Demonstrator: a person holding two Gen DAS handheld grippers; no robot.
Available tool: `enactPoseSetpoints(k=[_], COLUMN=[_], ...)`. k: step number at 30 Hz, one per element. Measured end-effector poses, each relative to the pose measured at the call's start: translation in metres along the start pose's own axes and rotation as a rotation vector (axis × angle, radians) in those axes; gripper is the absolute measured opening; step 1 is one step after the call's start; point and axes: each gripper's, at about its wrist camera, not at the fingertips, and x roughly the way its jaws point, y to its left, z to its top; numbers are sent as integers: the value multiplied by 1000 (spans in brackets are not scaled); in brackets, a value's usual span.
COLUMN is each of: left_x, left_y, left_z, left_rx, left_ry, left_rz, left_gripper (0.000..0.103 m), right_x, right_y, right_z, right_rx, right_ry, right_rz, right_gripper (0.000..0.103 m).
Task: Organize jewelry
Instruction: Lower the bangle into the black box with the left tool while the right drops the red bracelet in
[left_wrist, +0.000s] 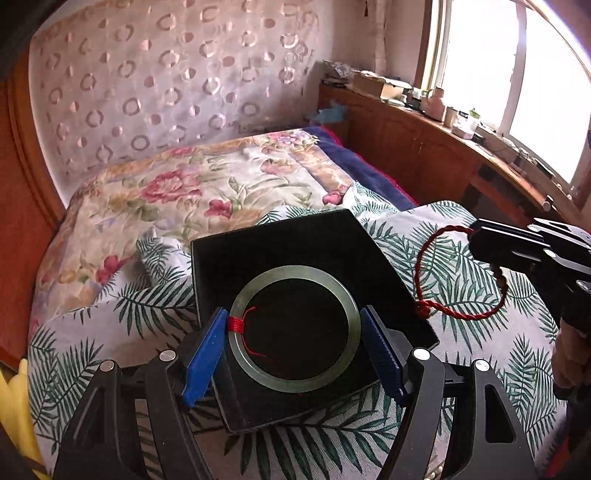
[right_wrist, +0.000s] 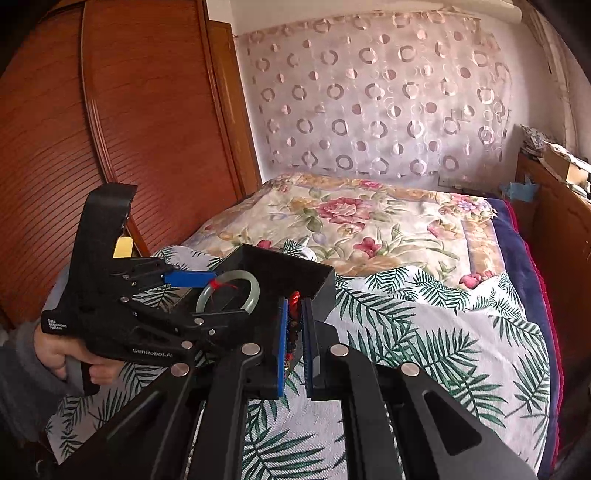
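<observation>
Jade bangle (left_wrist: 294, 328), red thread-wrapped: over the black tray (left_wrist: 258, 254), clamped between left gripper (left_wrist: 294, 347) fingers. Red cord bracelet (left_wrist: 458, 273): beside the tray, pinched in closed right gripper (right_wrist: 295, 332). Advice: lower both flat into the tray, apart. Legible on the left gripper: "GenRobot.AI", "Data Acquisition System".
</observation>
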Motion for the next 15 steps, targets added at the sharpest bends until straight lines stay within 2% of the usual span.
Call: enactPoseSetpoints(k=[8,10,15], left_x=[-13,-26,-55], left_y=[4,7,14], left_z=[0,-1,-11], left_rx=[-23,-42,-52], left_ry=[-45,-76,-142], left_rz=[-17,-19,41], left_gripper=[72,79,83], right_x=[12,15,35], right_y=[4,6,12], right_z=[3,5,12], right_rx=[-13,-18,-37], right_ry=[11,12,31], right_rz=[9,18,24], right_gripper=[8,8,8])
